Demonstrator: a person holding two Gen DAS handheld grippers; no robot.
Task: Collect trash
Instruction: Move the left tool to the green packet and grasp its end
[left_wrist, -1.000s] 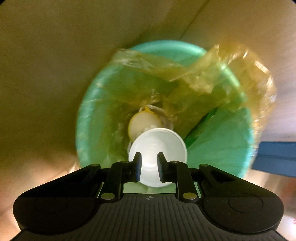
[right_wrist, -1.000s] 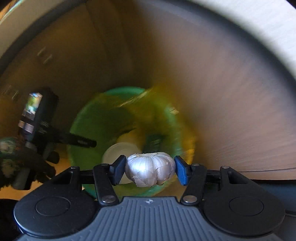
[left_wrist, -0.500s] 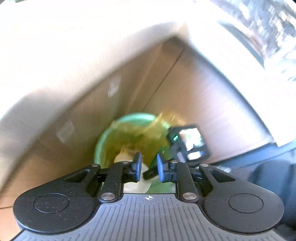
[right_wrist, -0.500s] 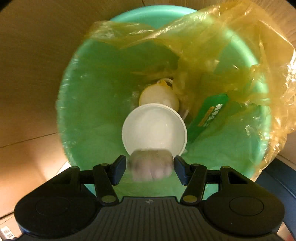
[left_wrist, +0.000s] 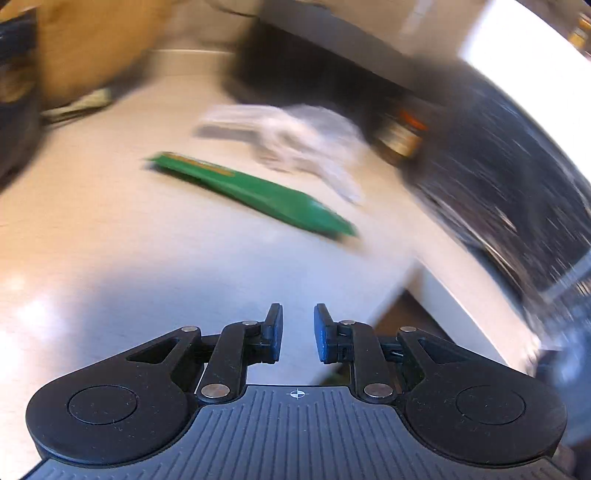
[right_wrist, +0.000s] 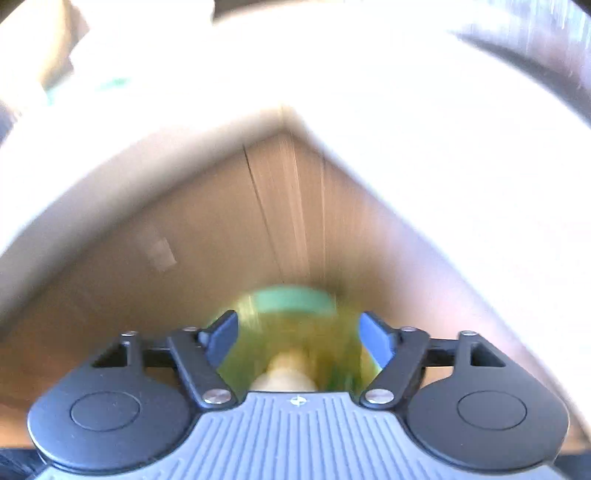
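Note:
In the left wrist view a long green wrapper (left_wrist: 255, 194) lies on the pale countertop (left_wrist: 110, 240), with a crumpled white plastic bag (left_wrist: 295, 142) just behind it. My left gripper (left_wrist: 298, 338) is over the counter's near part, jaws slightly apart and empty. In the right wrist view the green trash bin (right_wrist: 291, 299) with its yellow liner (right_wrist: 258, 332) sits on the floor below, with pale trash (right_wrist: 284, 373) inside. My right gripper (right_wrist: 298, 338) is open wide and empty, high above the bin.
A small jar with an orange lid (left_wrist: 402, 134) stands right of the bag. A dark appliance (left_wrist: 498, 177) fills the right side. Paper (left_wrist: 79, 105) lies at the back left. The counter edge (left_wrist: 399, 295) drops off at the right. Brown cabinet panels (right_wrist: 184, 258) surround the bin.
My left gripper swung up from the bin to the countertop. My right gripper let the garlic bulb fall into the bin, opened wide and rose away from it.

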